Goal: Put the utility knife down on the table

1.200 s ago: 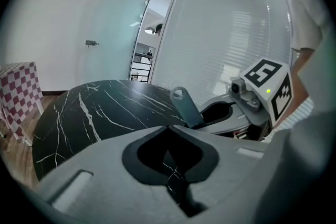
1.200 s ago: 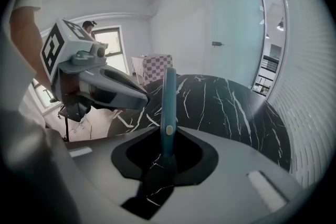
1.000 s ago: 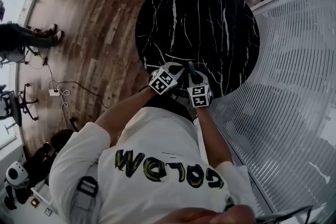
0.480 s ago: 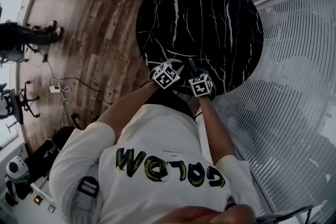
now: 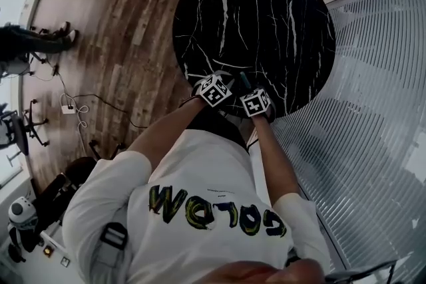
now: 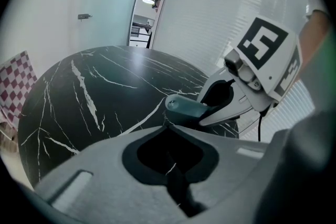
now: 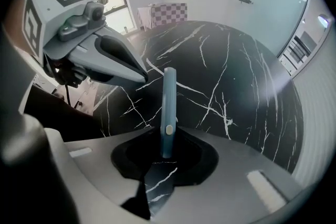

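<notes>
The right gripper [image 7: 167,152] grasps the utility knife [image 7: 169,102] at the table's [image 5: 266,10] near edge. The left gripper [image 6: 169,136], clenched empty, hangs just beside it

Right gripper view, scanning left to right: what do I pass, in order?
left gripper → utility knife, standing up out of the jaws → handle on the far wall → shelves at the right edge.
</notes>
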The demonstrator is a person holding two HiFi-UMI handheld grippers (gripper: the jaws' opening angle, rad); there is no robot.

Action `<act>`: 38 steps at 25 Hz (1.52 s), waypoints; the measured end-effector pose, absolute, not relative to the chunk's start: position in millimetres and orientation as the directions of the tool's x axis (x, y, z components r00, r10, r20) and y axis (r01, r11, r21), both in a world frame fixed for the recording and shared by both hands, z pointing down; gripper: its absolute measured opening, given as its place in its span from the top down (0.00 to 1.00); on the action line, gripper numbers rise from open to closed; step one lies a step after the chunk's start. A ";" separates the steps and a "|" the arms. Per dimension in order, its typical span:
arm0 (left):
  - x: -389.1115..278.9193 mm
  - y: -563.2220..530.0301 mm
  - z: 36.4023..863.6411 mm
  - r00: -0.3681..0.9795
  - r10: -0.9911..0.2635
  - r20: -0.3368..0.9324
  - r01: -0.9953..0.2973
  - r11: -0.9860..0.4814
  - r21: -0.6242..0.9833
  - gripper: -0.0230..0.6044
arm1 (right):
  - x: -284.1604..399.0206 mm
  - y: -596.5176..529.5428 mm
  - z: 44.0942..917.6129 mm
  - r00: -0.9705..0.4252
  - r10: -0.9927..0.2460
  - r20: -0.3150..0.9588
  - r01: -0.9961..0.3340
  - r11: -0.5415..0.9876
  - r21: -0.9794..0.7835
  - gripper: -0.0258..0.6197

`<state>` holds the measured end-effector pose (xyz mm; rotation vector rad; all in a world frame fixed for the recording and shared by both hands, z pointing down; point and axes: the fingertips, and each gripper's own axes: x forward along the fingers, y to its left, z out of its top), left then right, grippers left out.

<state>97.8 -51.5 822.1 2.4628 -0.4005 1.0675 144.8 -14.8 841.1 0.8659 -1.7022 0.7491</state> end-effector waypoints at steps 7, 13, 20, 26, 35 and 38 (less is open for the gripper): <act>99.2 -44.6 834.1 0.645 -0.069 0.762 -0.404 -0.876 0.263 0.96 | 143.2 -10.9 845.7 -0.177 -0.136 0.975 -0.815 0.575 -0.068 0.85; 100.9 -42.3 842.5 0.621 -0.065 0.781 -0.409 -0.877 0.252 0.96 | 148.5 -5.8 852.8 -0.148 -0.092 0.985 -0.806 0.589 -0.067 0.85; 102.5 -38.7 846.5 0.604 -0.059 0.795 -0.407 -0.880 0.245 0.96 | 149.6 -6.1 853.5 -0.151 -0.054 0.987 -0.795 0.600 -0.088 0.85; 98.4 -37.7 849.3 0.598 -0.060 0.799 -0.415 -0.876 0.246 0.96 | 148.4 -6.7 852.6 -0.158 -0.053 0.986 -0.792 0.603 -0.095 0.84; 97.1 -34.4 849.7 0.600 -0.052 0.798 -0.411 -0.876 0.252 0.96 | 146.8 -6.0 850.7 -0.174 -0.069 0.982 -0.797 0.595 -0.099 0.82; 95.5 -34.7 851.4 0.595 -0.054 0.802 -0.413 -0.876 0.247 0.96 | 144.5 -4.7 851.1 -0.185 -0.080 0.980 -0.798 0.595 -0.102 0.79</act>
